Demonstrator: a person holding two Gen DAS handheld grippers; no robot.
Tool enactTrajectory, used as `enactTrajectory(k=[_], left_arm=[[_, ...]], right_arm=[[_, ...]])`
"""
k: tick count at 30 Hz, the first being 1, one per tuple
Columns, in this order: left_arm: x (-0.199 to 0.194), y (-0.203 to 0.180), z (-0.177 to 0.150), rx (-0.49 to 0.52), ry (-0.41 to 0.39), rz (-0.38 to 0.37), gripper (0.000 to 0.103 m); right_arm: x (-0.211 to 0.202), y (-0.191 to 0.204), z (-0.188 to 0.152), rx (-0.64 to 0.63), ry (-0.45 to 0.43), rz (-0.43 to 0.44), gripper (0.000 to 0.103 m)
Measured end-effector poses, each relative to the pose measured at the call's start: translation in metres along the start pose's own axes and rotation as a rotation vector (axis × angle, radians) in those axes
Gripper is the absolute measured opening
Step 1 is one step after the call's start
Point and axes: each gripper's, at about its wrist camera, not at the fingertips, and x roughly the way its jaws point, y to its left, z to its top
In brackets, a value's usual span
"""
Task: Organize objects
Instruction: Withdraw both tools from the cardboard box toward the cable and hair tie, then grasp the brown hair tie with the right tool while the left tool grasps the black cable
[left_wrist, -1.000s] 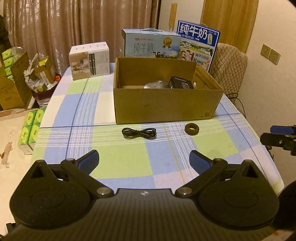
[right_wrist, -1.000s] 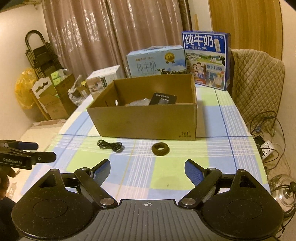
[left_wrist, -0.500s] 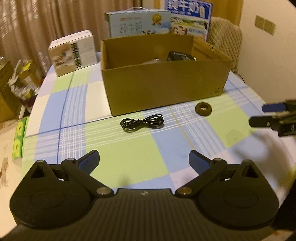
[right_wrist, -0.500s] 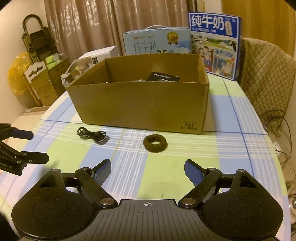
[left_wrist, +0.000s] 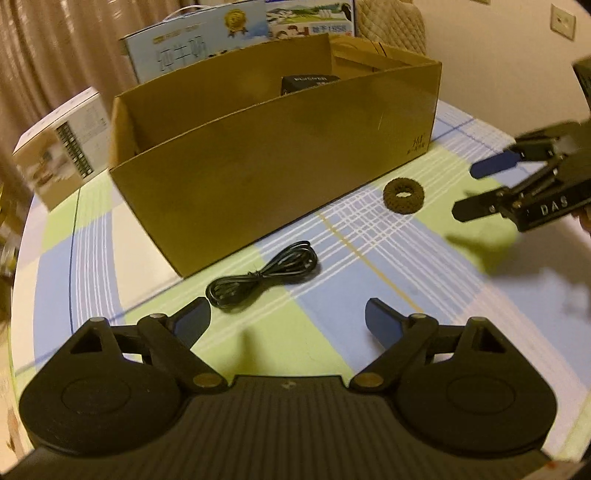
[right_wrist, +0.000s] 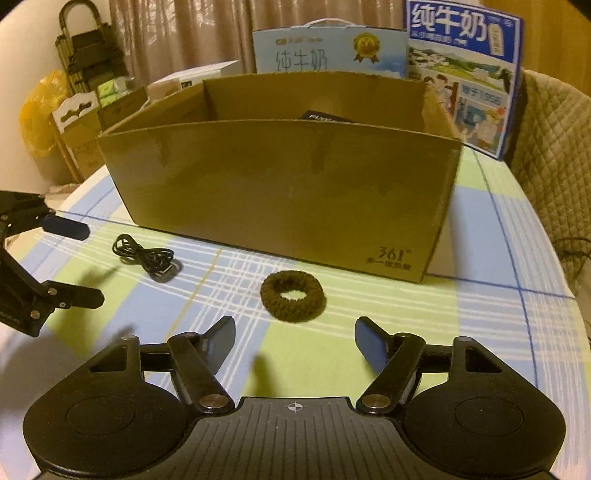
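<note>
An open cardboard box (right_wrist: 280, 192) stands on the bench (right_wrist: 480, 325), which is covered with a cloth checked in blue, green and white. Over the box's near wall only a small black package with white lettering (left_wrist: 308, 82) can be seen inside, toward the back; the rest of the floor of the box is hidden by the wall. On the bench in front of the box lie a coiled black cable (left_wrist: 264, 275) and, well apart from it, a brown ring-shaped hair tie (right_wrist: 292, 295). The left claw (left_wrist: 288, 319) hangs over the cloth just short of the cable, its jaws fairly wide and closing, with nothing between them. The right claw (right_wrist: 295, 341) hangs just short of the hair tie, its jaws at a middling gap and closing, also empty. Behind the box stand two milk cartons, a pale blue one (right_wrist: 325, 51) and a darker blue one (right_wrist: 465, 74), and to the left a white carton (left_wrist: 61, 147).
</note>
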Motion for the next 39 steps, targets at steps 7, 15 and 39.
enactTrajectory(k=[7, 15, 39], left_arm=[[0.025, 0.012, 0.007, 0.091, 0.031, -0.033, 0.07], [0.04, 0.021, 0.01, 0.157, 0.011, -0.036, 0.069], [0.03, 0.003, 0.017, -0.132, 0.223, -0.174, 0.013]], right_arm=[[0.026, 0.001, 0.009, -0.028, 0.009, 0.008, 0.067], [0.044, 0.008, 0.012, -0.064, 0.022, -0.01, 0.04], [-0.01, 0.03, 0.0, 0.03, 0.066, 0.039, 0.015]])
